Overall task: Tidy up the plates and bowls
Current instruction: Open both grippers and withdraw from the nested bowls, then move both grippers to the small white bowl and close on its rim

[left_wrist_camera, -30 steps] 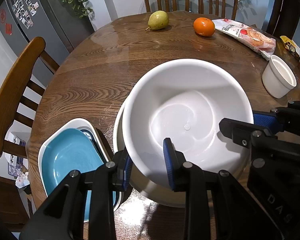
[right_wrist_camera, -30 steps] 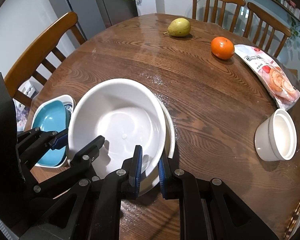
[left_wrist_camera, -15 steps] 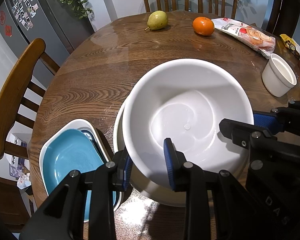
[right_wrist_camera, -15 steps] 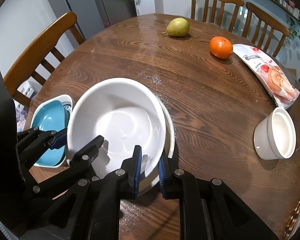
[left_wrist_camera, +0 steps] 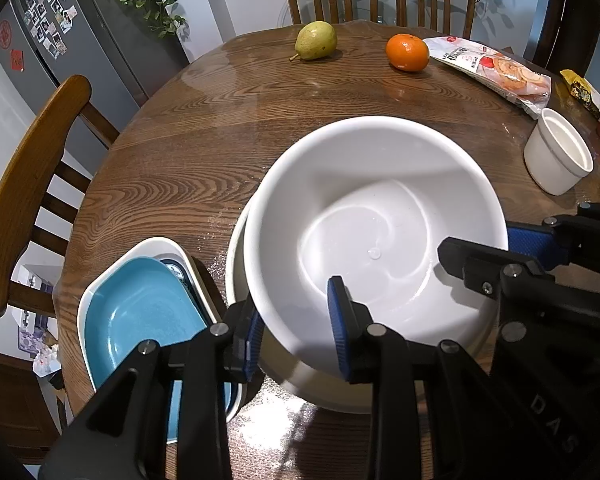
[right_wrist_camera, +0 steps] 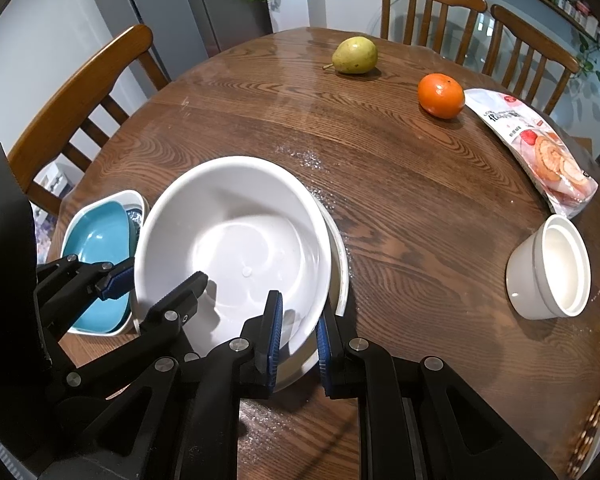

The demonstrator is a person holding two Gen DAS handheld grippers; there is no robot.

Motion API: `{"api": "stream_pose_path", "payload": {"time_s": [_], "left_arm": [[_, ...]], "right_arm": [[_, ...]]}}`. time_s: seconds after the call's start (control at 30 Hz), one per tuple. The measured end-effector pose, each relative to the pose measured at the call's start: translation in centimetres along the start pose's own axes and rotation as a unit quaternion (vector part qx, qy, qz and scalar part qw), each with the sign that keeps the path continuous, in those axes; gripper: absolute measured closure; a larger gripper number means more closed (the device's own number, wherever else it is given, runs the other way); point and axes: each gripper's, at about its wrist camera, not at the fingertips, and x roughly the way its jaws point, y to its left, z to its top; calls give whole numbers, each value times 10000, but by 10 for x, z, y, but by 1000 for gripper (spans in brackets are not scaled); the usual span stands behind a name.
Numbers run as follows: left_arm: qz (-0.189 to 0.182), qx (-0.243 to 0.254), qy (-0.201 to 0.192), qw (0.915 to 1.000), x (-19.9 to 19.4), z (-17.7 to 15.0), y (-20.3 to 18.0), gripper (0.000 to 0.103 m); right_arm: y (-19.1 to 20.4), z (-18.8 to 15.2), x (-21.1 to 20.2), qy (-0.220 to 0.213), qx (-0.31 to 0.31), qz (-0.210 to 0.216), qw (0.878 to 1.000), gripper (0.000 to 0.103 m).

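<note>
A large white bowl sits over a wider white plate near the table's front edge. My left gripper is shut on the bowl's near-left rim, one blue pad inside the wall and one outside. My right gripper is shut on the near-right rim in the same way. Each gripper also shows in the other's view, the right gripper and the left gripper. Left of the bowl a blue dish lies nested in a white squarish dish.
A small white cup stands at the right. A pear, an orange and a snack packet lie at the far side of the round wooden table. Wooden chairs ring the table.
</note>
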Motion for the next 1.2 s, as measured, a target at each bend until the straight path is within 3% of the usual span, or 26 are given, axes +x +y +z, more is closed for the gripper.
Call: {"api": "stream_pose_path", "payload": {"time_s": [0.13, 0.33, 0.57, 0.67, 1.0, 1.2], "left_arm": [[-27, -16, 1, 10000, 0, 0, 0, 71], [-4, 30, -111, 9999, -5, -1, -4, 50], [16, -21, -180, 9998, -9, 0, -4, 38], [73, -15, -233, 9997, -14, 0, -5, 27], [10, -314, -380, 9988, -35, -2, 1, 19], [-42, -296, -470, 9985, -51, -8, -8, 19]], "right_arm": [[-1, 0, -1, -17, 3, -19, 10000, 86], [-4, 0, -9, -150, 83, -78, 9998, 83], [-13, 0, -23, -375, 272, -49, 9989, 80], [-16, -3, -27, -428, 350, 15, 9985, 80], [-39, -20, -47, -684, 836, 515, 9928, 79], [-52, -37, -60, -750, 1034, 404, 9910, 79]]}}
